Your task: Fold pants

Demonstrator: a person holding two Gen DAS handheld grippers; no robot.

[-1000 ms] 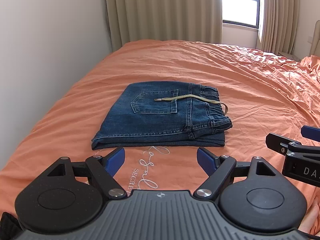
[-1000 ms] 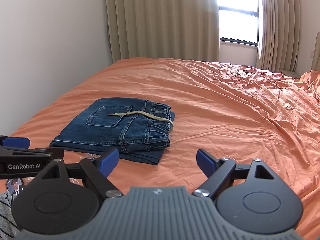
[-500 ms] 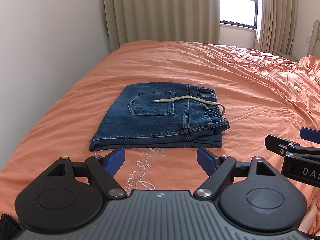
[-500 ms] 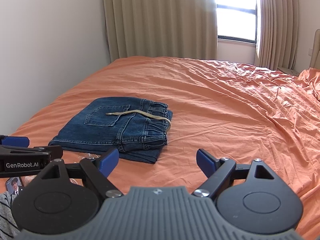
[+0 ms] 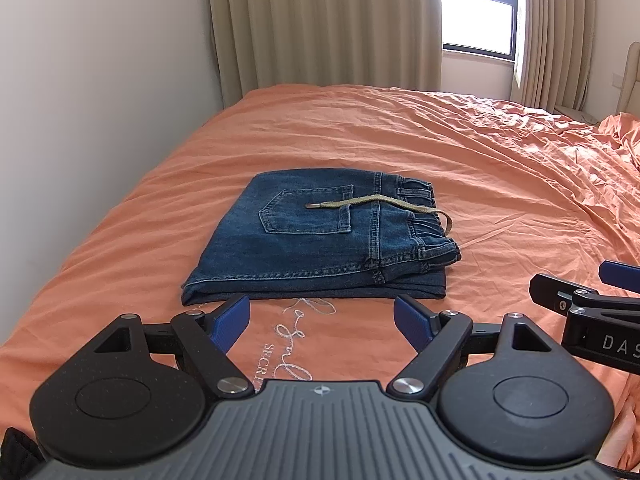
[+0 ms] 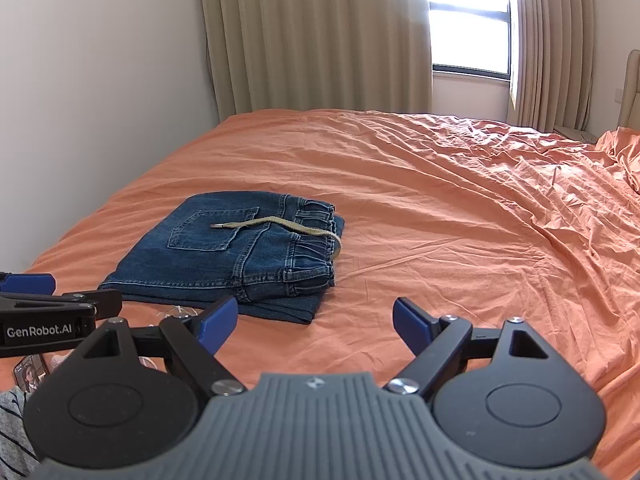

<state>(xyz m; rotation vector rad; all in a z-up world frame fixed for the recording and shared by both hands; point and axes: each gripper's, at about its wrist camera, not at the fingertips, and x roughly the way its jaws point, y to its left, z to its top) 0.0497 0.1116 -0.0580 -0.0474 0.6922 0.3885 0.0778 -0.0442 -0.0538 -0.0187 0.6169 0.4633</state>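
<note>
Blue denim pants point(image 5: 316, 240) lie folded into a compact rectangle on the orange bed sheet point(image 5: 500, 184), back pocket up, with a tan drawstring point(image 5: 376, 202) across the top. My left gripper point(image 5: 322, 318) hovers open just in front of their near edge, nothing between its blue pads. In the right wrist view the pants point(image 6: 236, 256) sit ahead to the left, and my right gripper point(image 6: 314, 320) is open and empty over bare sheet point(image 6: 460, 220). The left gripper's finger point(image 6: 60, 306) shows at the left edge; the right gripper's finger point(image 5: 580, 300) shows at the left wrist view's right edge.
A white wall point(image 5: 88, 100) runs along the bed's left side. Beige curtains point(image 5: 320, 24) and a bright window point(image 5: 478, 16) stand behind the bed. White embroidered lettering point(image 5: 296, 332) marks the sheet near me. A phone point(image 6: 30, 372) and striped sleeve point(image 6: 12, 432) show at lower left.
Both grippers have drawn back slightly from the folded pants and stay open. The pants have not moved.
</note>
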